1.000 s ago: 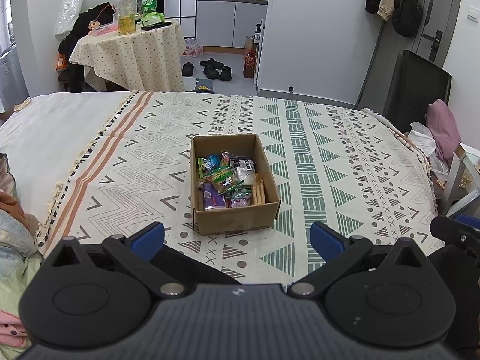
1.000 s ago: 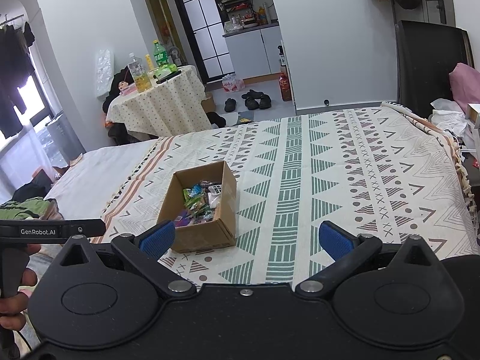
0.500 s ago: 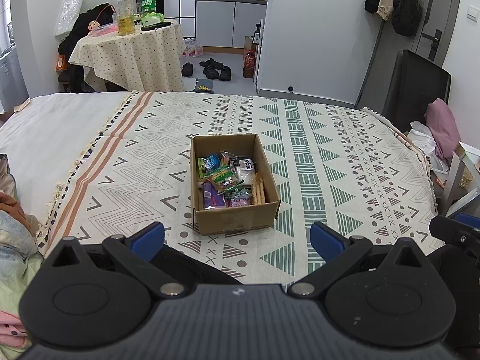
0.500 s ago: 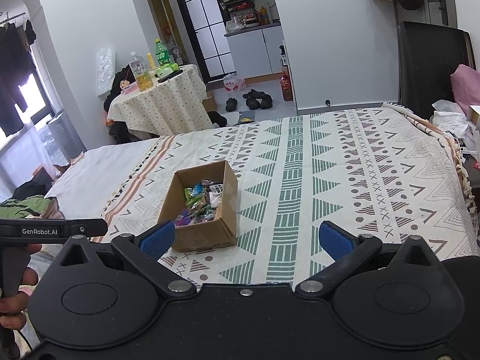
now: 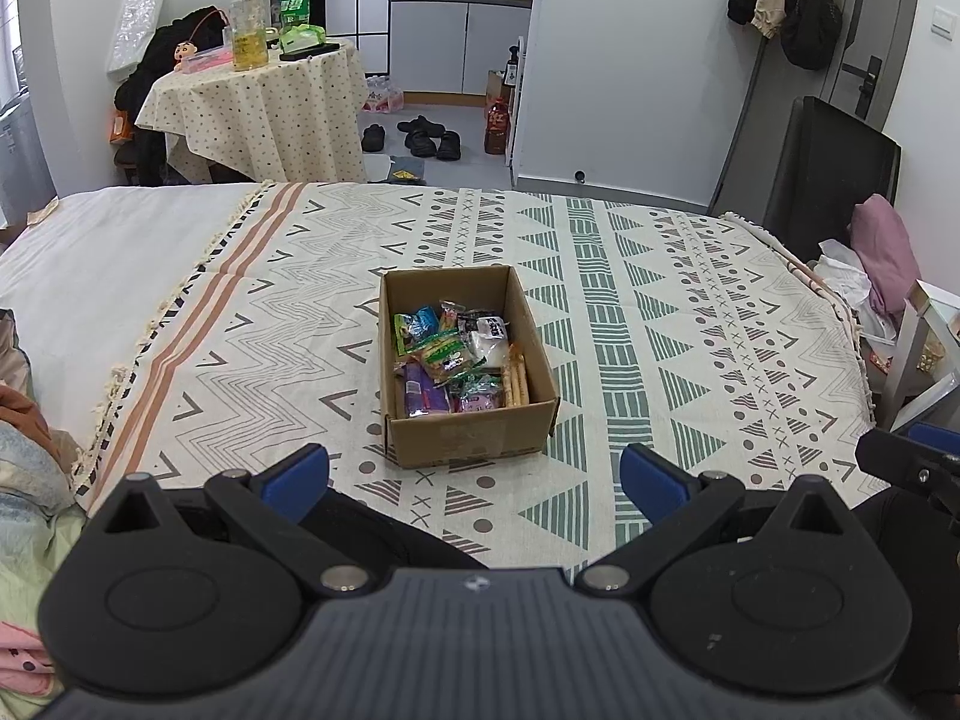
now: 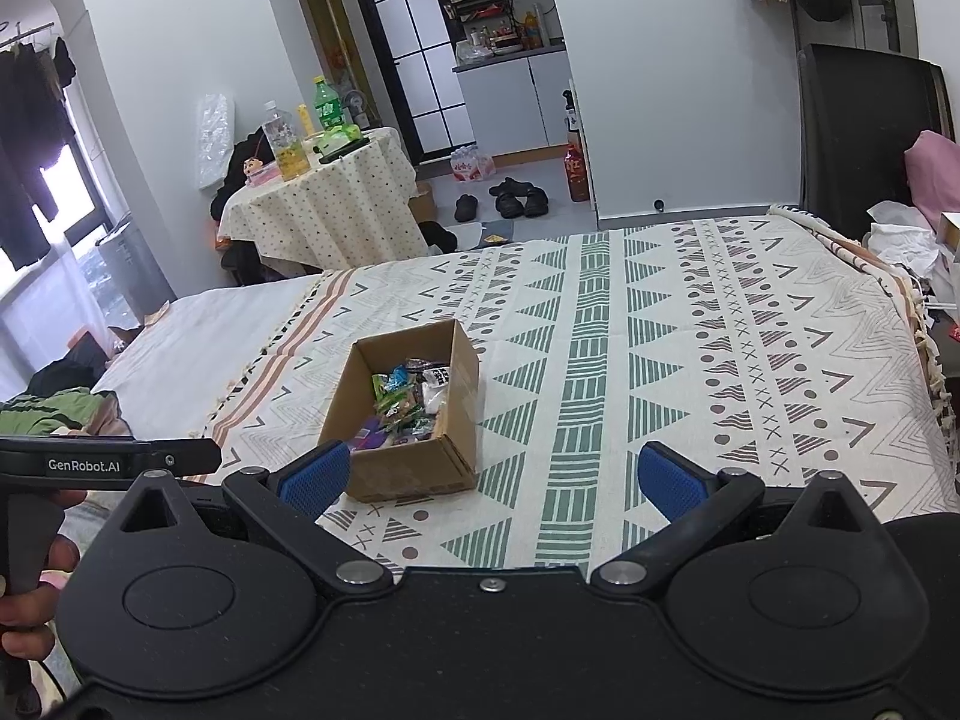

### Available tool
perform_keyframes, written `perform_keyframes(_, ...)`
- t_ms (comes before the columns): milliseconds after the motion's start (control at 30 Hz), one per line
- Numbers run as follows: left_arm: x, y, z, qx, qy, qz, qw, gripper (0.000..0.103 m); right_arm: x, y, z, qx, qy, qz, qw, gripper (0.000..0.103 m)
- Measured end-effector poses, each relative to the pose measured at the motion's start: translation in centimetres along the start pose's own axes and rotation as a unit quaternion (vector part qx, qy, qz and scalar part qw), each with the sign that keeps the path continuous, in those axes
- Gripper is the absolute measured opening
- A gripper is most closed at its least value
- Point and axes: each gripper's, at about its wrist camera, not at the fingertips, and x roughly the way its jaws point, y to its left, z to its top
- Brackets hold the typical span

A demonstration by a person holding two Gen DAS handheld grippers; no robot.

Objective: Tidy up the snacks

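On the left, the left gripper (image 5: pixel 474 474) with blue-padded black fingers hangs spread wide, holding nothing, above a cream bedspread with green and brown geometric patterns (image 5: pixel 660 324). At centre, an open brown cardboard box (image 5: pixel 474 441) rests on the bedspread, filled with colourful wrapped snacks (image 5: pixel 456 360). On the right, the right gripper (image 6: pixel 492 477) is likewise spread wide and empty, the box just beyond its left finger.

An open brown cardboard box (image 5: pixel 471 438) sits on the cream patterned woven blanket (image 5: pixel 690 360) covering the bed. Colourful wrapped snack packets (image 5: pixel 447 360) lie inside it. Behind the bed, to the left, stands a round table draped in a dotted cloth (image 5: pixel 264 114), with clear plastic bottles (image 5: pixel 249 27) on top.
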Motion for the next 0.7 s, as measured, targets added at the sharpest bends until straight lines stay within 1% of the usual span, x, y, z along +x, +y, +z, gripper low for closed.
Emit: perform_keyframes(700, 0.10, -0.12, -0.23, 0.010, 0.000, -0.001, 1.0000, 0.103, 0.03, 0.07, -0.28, -0.002, 0.005, 0.003, 1.000, 0.103)
